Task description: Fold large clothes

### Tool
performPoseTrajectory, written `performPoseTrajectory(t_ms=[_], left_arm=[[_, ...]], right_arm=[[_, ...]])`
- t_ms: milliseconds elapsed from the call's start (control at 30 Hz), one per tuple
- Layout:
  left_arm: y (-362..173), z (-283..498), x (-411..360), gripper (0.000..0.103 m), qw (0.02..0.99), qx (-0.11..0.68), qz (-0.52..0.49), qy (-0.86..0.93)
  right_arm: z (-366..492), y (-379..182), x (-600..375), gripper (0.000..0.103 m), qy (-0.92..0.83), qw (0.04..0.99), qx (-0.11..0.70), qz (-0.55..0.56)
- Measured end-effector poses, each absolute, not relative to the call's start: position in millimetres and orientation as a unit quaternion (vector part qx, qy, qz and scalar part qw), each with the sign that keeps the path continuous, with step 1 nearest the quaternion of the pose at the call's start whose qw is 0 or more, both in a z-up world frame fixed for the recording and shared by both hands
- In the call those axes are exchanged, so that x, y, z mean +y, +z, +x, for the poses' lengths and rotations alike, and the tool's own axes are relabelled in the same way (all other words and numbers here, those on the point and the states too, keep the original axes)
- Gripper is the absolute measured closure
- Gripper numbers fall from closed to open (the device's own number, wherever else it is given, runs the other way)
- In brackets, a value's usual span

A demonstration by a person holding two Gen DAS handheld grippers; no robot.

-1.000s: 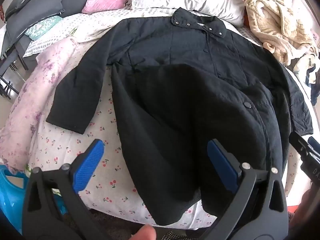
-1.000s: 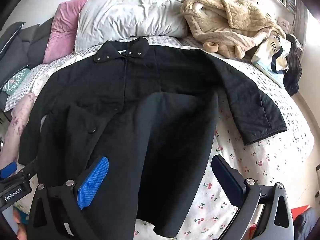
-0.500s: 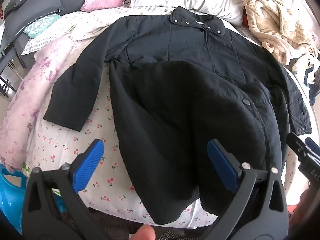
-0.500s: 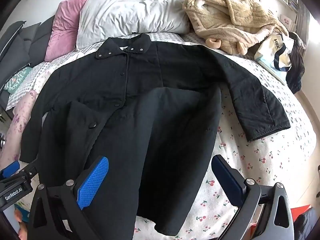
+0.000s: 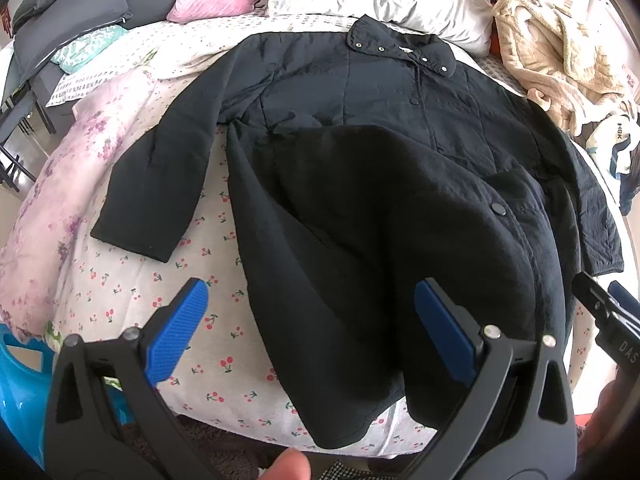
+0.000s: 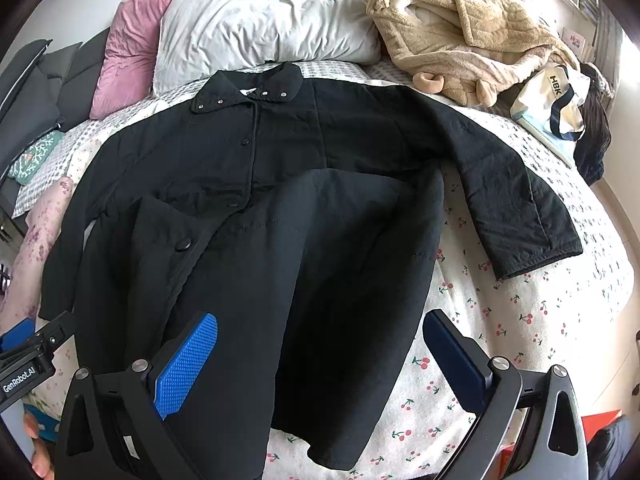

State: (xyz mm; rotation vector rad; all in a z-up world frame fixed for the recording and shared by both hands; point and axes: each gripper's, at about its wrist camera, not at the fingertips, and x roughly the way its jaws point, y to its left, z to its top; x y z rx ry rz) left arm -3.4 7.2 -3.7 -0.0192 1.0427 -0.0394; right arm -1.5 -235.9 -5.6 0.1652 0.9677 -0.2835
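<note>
A large black coat [image 5: 360,152] [image 6: 304,208] lies spread on the bed, collar toward the pillows, both sleeves out to the sides. Its lower part is folded up over the body, lining showing, and the hem hangs over the bed's near edge. My left gripper [image 5: 310,330] stands open above the near left part of the coat, holding nothing. My right gripper [image 6: 320,364] is open too, hovering over the folded lower part. Each gripper shows at the edge of the other's view, the right one [image 5: 608,320] and the left one [image 6: 28,356].
The bed has a cherry-print sheet [image 5: 132,280] [image 6: 532,320], a floral quilt [image 5: 52,184] on the left, grey [image 6: 264,20] and pink [image 6: 128,60] pillows at the head. A beige fleece robe [image 6: 460,36] and a bag [image 6: 556,104] lie at the far right. A blue plastic object [image 5: 16,392] sits low left.
Both views have shifted slightly, so the coat sits a little lower and closer in frame. Both grippers stay open and the coat has not moved.
</note>
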Motion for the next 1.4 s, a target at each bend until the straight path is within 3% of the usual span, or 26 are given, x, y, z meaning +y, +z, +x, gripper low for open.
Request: performPoseTrajectory(t_ms=[1400], left_arm=[[-0.1, -8.5, 7.8, 0.001, 0.869, 0.494, -0.006, -0.026]], right_arm=[[0.4, -9.6, -238.4, 0.000, -0.132, 0.868, 0.471, 0.089]])
